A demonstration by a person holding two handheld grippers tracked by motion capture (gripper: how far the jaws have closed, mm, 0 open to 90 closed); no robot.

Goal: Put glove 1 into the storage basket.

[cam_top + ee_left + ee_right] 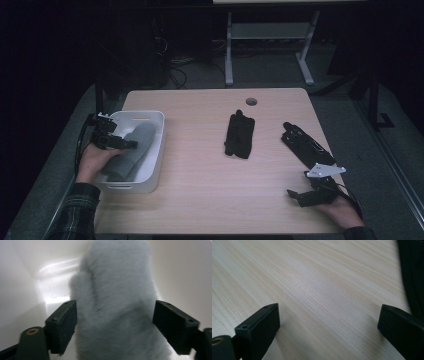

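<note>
A grey fuzzy mitten (132,147) lies inside a white plastic bin (137,114) at the table's left. My left gripper (125,144) reaches into the bin from its left side. In the left gripper view the mitten (115,290) sits between the jaws of the left gripper (115,325), which stand spread at its two sides without squeezing it. A black glove (239,134) lies flat at mid-table, and a second black glove (305,145) lies to the right. My right gripper (295,196) rests low near the front right, open and with nothing in it; the right gripper (329,325) has bare wood between its jaws.
The light wooden table (200,175) has a round cable hole (251,101) near its far edge. The bin's white wall (22,277) stands close beside the left jaw. The second black glove (412,272) shows at the right edge of the right gripper view. A white desk frame (270,30) stands beyond the table.
</note>
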